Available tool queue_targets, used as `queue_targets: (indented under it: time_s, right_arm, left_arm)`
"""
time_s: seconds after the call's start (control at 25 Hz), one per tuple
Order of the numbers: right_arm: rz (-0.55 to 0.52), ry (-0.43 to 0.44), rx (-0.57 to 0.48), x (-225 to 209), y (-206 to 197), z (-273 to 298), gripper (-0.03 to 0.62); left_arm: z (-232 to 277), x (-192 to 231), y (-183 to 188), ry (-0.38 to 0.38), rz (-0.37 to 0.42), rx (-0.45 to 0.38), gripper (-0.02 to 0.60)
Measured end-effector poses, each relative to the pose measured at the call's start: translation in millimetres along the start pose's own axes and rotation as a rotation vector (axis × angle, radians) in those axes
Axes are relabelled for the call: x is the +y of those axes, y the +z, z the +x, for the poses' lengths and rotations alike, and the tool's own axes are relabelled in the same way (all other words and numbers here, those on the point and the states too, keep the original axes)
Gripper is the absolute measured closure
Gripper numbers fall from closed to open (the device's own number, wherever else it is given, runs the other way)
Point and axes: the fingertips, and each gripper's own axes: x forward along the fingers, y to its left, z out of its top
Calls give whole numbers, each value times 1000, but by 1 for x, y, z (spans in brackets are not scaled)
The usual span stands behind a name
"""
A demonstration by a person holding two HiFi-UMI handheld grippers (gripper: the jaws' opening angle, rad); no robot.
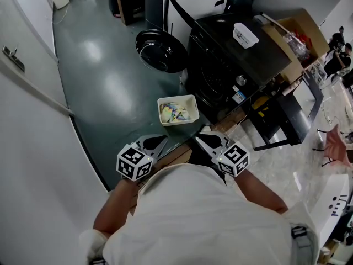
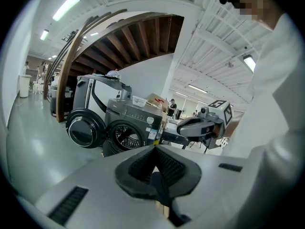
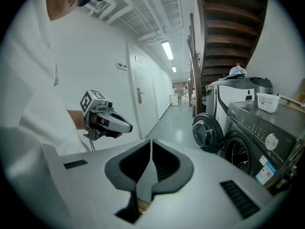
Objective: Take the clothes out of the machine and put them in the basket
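— Could you see into the machine (image 1: 237, 59)?
— No, the drum was too dark. The left tongs (image 1: 163, 139) and right tongs (image 1: 200, 139) were both clenched and empty. Clothes (image 1: 174, 114) lay in the basket (image 1: 176, 98) just ahead of them, with the open door (image 1: 161, 51) beyond.

Bright ovhd strip lights (image 3: 167, 50); floor (image 1: 110, 90) glare; edges dark, fisheye warp.

Open floor on the left, clutter at the machine's front

The floor (image 1: 105, 76) lies free between the white wall (image 1: 27, 120) and the machine (image 1: 231, 65). The machine's round door (image 1: 161, 51) swings out over it, and the basket (image 1: 176, 98) stands just before the machine's front.
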Motion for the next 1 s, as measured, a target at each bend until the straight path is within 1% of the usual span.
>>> queue_targets:
  time_s: [0.4, 0.76, 1.0]
  right_arm:
    - [6, 11, 19, -1, -6, 5, 578]
    - [16, -5, 18, -6, -9, -2, 582]
    - [43, -23, 23, -17, -16, -8, 582]
  left_arm:
    - [4, 8, -8, 5, -34, 7, 584]
    - [19, 13, -12, -10, -53, 28, 584]
    - [37, 13, -5, -37, -53, 29, 584]
